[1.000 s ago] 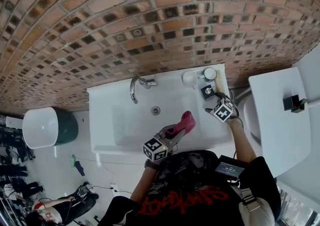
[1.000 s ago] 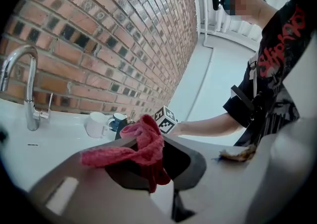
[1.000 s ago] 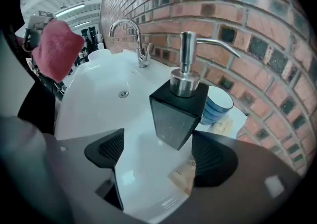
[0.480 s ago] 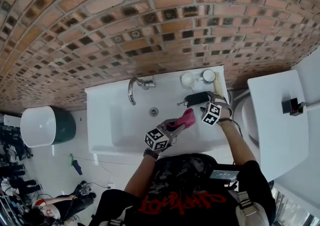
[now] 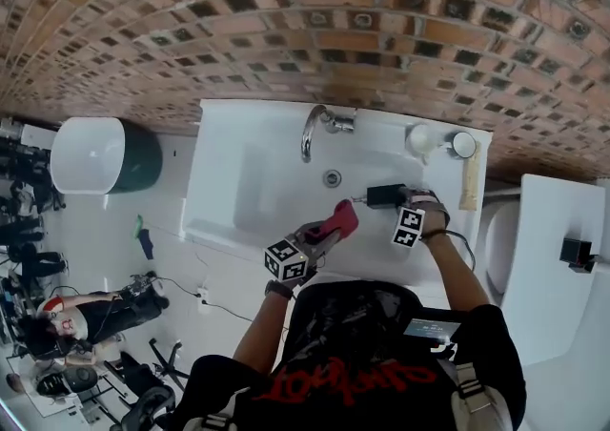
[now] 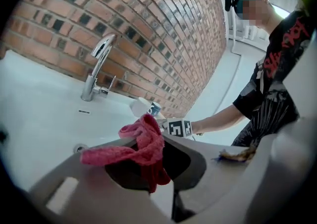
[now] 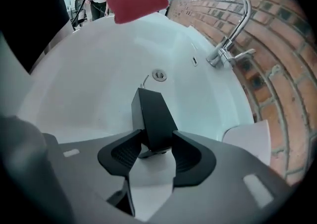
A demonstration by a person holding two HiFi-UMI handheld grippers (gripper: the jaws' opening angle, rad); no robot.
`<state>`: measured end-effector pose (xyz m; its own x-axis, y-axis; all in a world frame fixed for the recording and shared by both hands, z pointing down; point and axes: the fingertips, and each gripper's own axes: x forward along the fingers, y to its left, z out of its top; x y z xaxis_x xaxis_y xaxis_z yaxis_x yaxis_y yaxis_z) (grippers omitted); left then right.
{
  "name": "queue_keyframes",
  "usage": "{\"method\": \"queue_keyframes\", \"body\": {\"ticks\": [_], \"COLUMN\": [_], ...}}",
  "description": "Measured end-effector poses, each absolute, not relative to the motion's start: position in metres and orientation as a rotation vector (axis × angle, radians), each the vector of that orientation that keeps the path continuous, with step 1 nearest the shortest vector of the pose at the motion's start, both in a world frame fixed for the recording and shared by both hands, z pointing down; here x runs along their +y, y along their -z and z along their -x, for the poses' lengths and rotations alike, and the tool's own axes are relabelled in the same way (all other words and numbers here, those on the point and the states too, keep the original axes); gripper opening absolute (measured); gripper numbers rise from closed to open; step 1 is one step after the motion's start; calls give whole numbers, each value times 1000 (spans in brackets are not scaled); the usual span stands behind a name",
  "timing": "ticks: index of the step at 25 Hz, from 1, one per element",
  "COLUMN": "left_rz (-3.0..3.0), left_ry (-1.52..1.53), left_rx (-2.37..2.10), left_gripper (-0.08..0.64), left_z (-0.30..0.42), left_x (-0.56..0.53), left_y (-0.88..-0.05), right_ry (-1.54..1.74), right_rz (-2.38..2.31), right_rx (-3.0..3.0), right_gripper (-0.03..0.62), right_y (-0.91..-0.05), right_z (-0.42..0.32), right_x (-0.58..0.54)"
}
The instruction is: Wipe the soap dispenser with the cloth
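- Sink (image 5: 217,148): white, set against a brick wall. The tap (image 5: 313,130) is at the back edge and the drain (image 5: 332,176) is in the basin below it.
- Left gripper (image 5: 322,235): jaws clenched on the cloth, reaching over the front of the basin.
- Cloth (image 5: 338,219): pink-red and bunched. A wad sticks out past the jaw tips and a loose tail hangs below them. It is not touching the dispenser.
- Soap dispenser (image 5: 386,194): black and boxy, held up over the right half of the basin, just right of the drain. It lies roughly level. Its long axis runs across the head view, with the thin spout end pointing left towards the cloth.
- Right gripper (image 5: 401,204): jaws have just been closing and now grasp the dispenser's base end. Both pads press on its sides, and the body extends straight out beyond the tips.
- Governing relation: the dispenser lies just right of the cloth, near it but apart, spout end nearest. The left hand is the closer one to the free faces. Judged next: the cloth goes rightward onto the body and rubs along the long axis while the right jaws hold it steady.
- Back ledge, right: a white rounded item (image 5: 422,138) and a cup (image 5: 464,144), both clear of the work.
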<state>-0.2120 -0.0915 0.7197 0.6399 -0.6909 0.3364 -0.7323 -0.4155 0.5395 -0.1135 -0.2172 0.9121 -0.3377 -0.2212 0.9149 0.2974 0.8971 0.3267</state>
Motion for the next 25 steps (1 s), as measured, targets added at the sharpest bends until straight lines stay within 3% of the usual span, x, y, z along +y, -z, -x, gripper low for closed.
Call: {"method": "queue_keyframes", "body": {"ticks": [3, 6, 16, 17, 22, 25], "left_rz": [-2146, -2069, -2147, -2175, -2221, -2193], "left_ry": [-153, -277, -431, -444, -483, -434], "left_rx": [-1084, -1038, -912, -896, -863, -1014], "left_gripper": [48, 49, 48, 48, 48, 48], "left_z": [219, 222, 231, 232, 244, 273], "left_x": [-91, -95, -189, -194, -189, -180], "left_y": [-756, -808, -909, -910, -905, -878], "right_ry": [507, 495, 431, 416, 505, 637], "right_rz": [23, -2, 65, 84, 359, 566], "right_rx": [-1827, -1799, -1741, -1784, -1857, -1694], "right_gripper": [153, 27, 0, 25, 326, 377], "right_y": [-902, -896, -913, -908, -911, -956], "right_z": [104, 83, 81, 92, 198, 245], "right_x": [-223, -226, -229, -226, -207, -201]}}
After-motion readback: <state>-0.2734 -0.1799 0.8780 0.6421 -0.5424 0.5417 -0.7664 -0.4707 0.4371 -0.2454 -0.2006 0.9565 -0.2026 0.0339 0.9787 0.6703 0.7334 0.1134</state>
